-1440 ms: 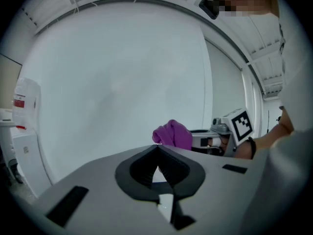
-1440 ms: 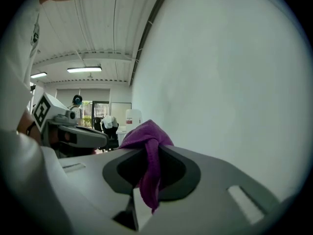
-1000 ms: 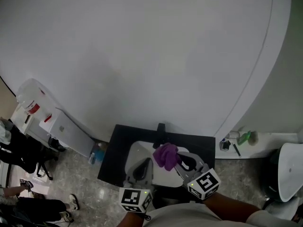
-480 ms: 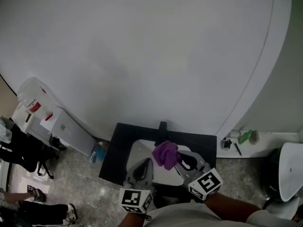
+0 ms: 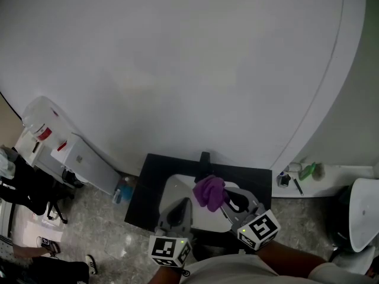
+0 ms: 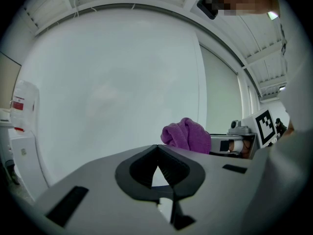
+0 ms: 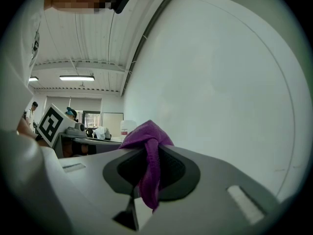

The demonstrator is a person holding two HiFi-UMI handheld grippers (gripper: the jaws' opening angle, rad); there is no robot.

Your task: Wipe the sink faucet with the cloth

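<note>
Left claw (image 6: 157, 150) first: jaws pressed together at the tips, nothing between them, just a small triangle of daylight behind the meeting point. In the head view it hangs low over the near rim of the sink (image 5: 169, 191), with its marker cube (image 5: 169, 250) closest to the camera.

Next along is the cloth (image 5: 208, 192), one purple bundle, over the basin just in front of the faucet (image 5: 203, 160). Whether the two touch, I cannot tell. Right claw (image 5: 224, 202) has it pinched tight. Its own view shows a strip of the cloth hanging down between the closed jaws and a bunch bulging above them. Second marker cube (image 5: 257, 228) sits behind it.

So that's two claws, two cubes, one cloth and one dark faucet at the back of the black surface (image 5: 142, 194).

Around the scene, far left is a white container (image 5: 41, 118) with a red label, print too small to read. One blue bottle (image 5: 121, 189) stands on the floor beside the surface. Far right, a white shelf (image 5: 331, 173) carries a green item (image 5: 307, 171) and a few small things. The cubes show square patterns only, no legible words.
</note>
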